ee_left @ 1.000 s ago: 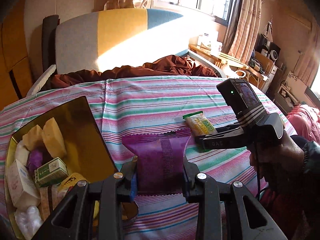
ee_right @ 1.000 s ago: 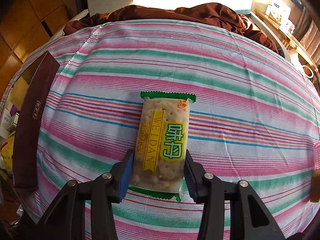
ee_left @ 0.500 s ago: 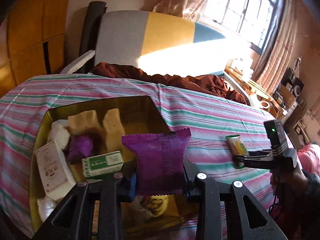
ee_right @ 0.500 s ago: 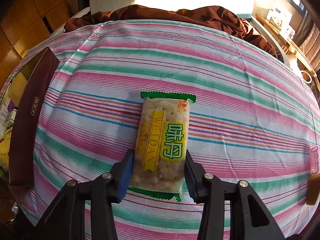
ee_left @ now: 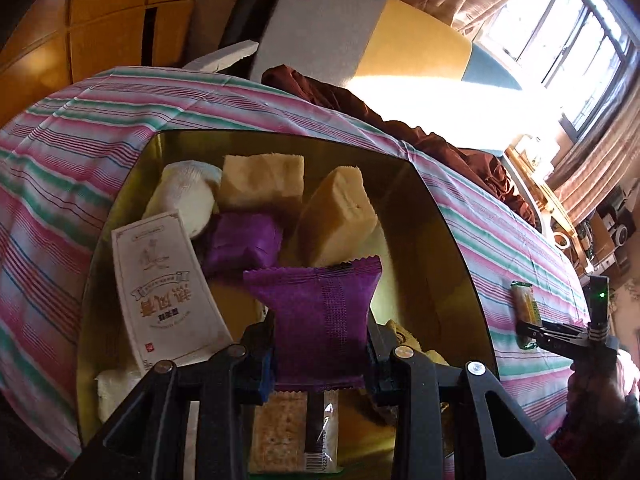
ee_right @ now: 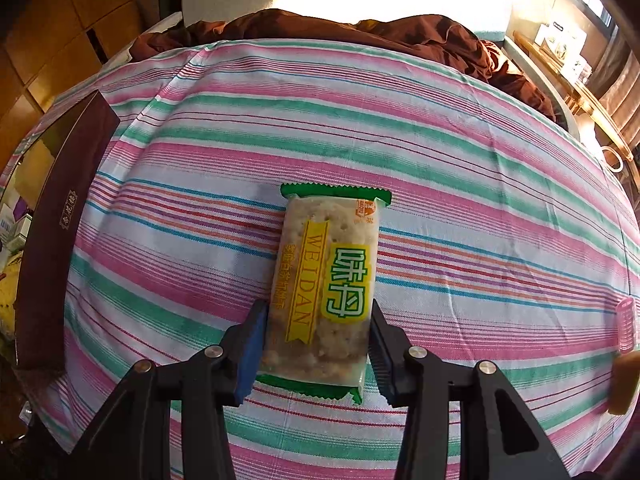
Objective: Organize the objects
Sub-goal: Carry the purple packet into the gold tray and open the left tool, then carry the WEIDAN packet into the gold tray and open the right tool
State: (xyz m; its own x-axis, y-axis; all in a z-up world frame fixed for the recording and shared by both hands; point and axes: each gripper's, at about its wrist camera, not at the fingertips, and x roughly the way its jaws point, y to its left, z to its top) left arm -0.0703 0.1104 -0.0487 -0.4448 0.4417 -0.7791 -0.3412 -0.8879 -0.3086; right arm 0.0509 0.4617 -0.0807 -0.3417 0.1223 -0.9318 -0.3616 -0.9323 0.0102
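Observation:
My left gripper (ee_left: 320,356) is shut on a purple snack packet (ee_left: 320,320) and holds it over the open gold-lined box (ee_left: 436,208). The box holds several snacks: yellow packets, a purple packet (ee_left: 242,242), a white carton (ee_left: 168,292) and a cracker pack (ee_left: 294,436). My right gripper (ee_right: 316,354) is shut on a green-edged cracker packet (ee_right: 326,280) that lies on the striped cloth (ee_right: 440,160). In the left wrist view, the right gripper (ee_left: 532,330) and its packet (ee_left: 525,310) show at the far right.
The box's dark maroon outer wall (ee_right: 56,240) stands at the left of the right wrist view. A brown blanket (ee_right: 360,32) lies along the far edge of the cloth. A pink hair roller (ee_right: 626,324) and a tan object (ee_right: 622,384) sit at the right edge.
My left gripper has swung left with the purple packet, from above the cloth to above the box. The right gripper and its cracker packet have stayed in place.

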